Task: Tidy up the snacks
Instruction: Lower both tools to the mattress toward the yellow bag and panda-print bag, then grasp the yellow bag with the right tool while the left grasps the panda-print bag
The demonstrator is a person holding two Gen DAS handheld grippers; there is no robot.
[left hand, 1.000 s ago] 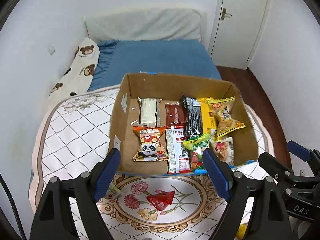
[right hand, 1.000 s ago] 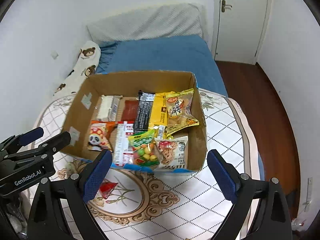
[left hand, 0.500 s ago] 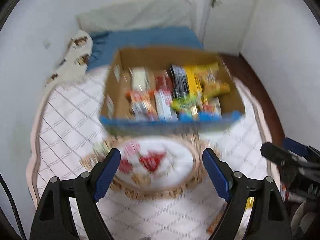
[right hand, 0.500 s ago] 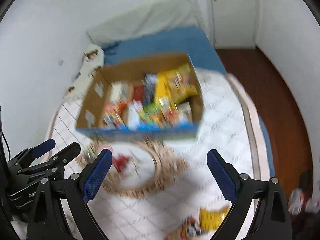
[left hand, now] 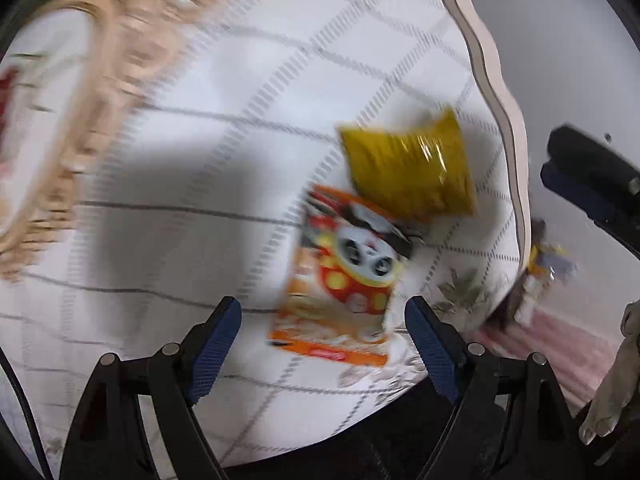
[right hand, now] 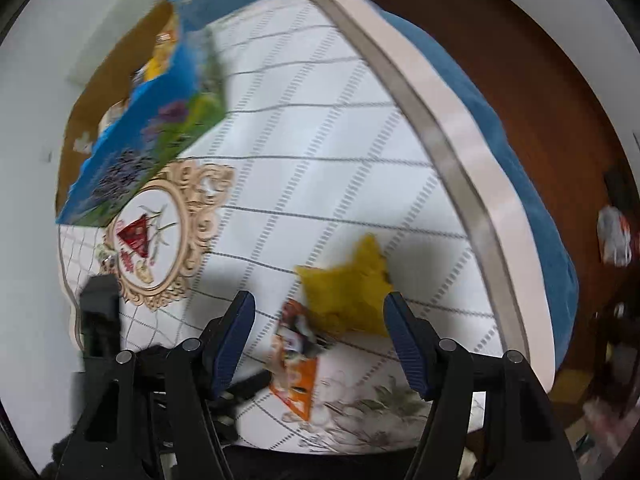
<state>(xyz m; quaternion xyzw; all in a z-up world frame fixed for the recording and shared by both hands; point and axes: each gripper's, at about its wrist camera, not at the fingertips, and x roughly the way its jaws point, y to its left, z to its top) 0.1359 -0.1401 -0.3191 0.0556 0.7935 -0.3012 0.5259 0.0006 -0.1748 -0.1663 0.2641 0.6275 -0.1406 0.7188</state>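
Both cams have swung down off the box since 0.5 s ago; snack box now upper left of right view, on checked cloth; yellow bag overlaps orange panda pack centre-right; left gripper & right gripper both spread wide, empty.

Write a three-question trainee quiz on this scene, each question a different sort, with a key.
1. True or false: the left gripper grips the panda packet.
2. The yellow packet is: A) in the box B) on the cloth C) on the floor.
3. Fill in: the right gripper is ____.

Key: 1 false, it is open with the packet lying loose; 2 B; 3 open.
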